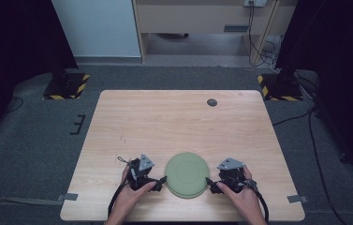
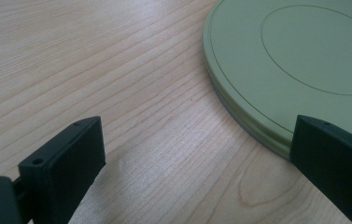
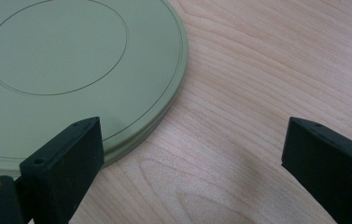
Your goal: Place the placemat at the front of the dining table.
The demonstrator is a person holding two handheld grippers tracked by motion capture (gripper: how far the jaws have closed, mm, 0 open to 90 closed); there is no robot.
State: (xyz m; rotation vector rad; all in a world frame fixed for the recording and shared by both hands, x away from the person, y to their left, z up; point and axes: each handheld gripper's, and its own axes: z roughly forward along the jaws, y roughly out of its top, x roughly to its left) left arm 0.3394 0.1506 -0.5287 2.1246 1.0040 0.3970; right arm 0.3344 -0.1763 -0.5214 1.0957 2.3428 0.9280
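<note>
High view: I see the green plates [image 1: 186, 174] stacked near the worktop's [image 1: 165, 117] front edge, directly between my left tool [image 1: 161, 180] and right tool [image 1: 210, 183], each tool tip at the rim. Left gripper view: jaws wide, nothing gripped; the stack's edge lies just ahead of the right-hand jaw. Right gripper view: jaws wide, nothing held; the stack's rim [image 3: 164, 112] lies beside the left-hand jaw.

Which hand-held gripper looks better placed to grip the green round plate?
Neither clearly: the left hand-held gripper and right hand-held gripper flank the green round plate, each open, one jaw over its rim.
</note>
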